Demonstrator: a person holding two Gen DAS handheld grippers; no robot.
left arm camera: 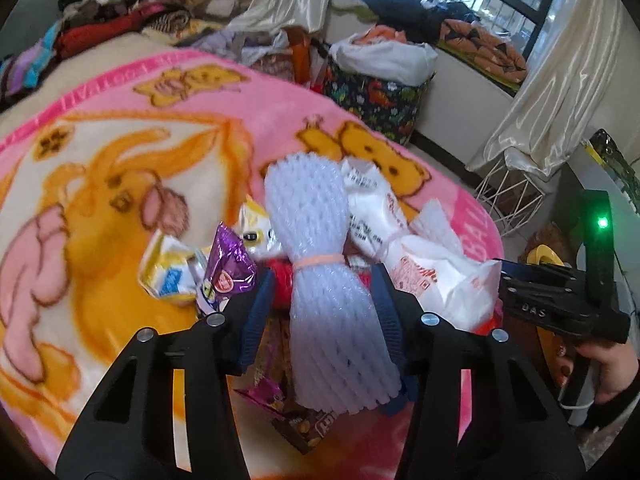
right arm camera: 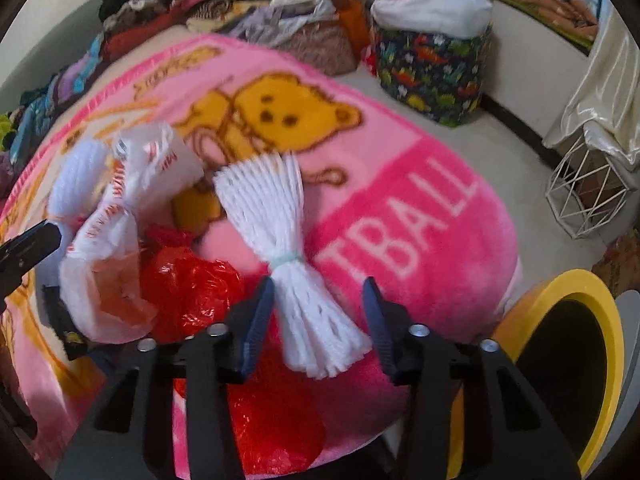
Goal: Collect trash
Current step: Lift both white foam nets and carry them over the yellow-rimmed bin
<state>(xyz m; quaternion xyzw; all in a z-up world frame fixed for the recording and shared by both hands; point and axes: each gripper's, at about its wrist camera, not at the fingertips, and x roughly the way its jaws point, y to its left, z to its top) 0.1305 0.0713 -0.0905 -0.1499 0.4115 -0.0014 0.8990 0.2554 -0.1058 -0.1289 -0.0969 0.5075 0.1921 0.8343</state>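
A pile of trash lies on a pink cartoon blanket (left arm camera: 100,168). In the left wrist view, my left gripper (left arm camera: 324,280) is open around a white foam net bundle (left arm camera: 320,272) tied with a pink band; the jaws do not visibly press it. Beside it lie a white printed plastic bag (left arm camera: 404,248), a purple wrapper (left arm camera: 228,260) and a yellow-white wrapper (left arm camera: 168,268). In the right wrist view, my right gripper (right arm camera: 320,292) is open around a second white foam net bundle (right arm camera: 288,248). A red plastic bag (right arm camera: 188,292) and the white printed bag (right arm camera: 108,248) lie to its left.
A yellow-rimmed bin (right arm camera: 568,360) stands at the lower right off the bed. A dinosaur-print basket (right arm camera: 432,68) and a white wire basket (right arm camera: 588,196) stand on the floor beyond. Clothes (left arm camera: 132,8) are piled at the bed's far side. The right gripper's body (left arm camera: 560,300) shows in the left view.
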